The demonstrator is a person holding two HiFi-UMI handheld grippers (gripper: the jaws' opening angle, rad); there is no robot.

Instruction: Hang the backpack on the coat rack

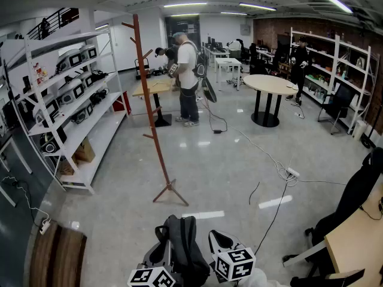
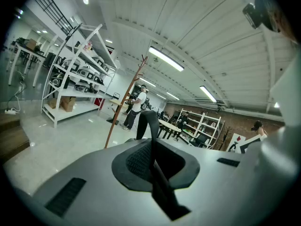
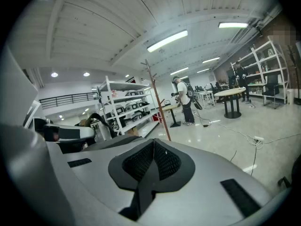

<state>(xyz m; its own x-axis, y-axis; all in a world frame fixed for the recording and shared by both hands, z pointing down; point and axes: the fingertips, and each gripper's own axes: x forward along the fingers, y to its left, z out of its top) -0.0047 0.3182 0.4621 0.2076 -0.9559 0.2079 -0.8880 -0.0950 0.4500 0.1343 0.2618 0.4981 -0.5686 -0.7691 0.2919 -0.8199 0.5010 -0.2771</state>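
While the dark backpack (image 1: pixel 182 247) sits upright at the bottom edge of the head view, between the two grippers, the left gripper (image 2: pixel 151 147) is clenched on its black strap (image 2: pixel 151 122), which rises in a loop beyond the jaws. The right gripper (image 3: pixel 153 149) has its jaws pressed together; I cannot tell if any fabric is pinched there. Ahead and to the left, well apart from the backpack, the red-brown coat rack (image 1: pixel 149 100) stands upright on the glossy floor (image 1: pixel 227 172).
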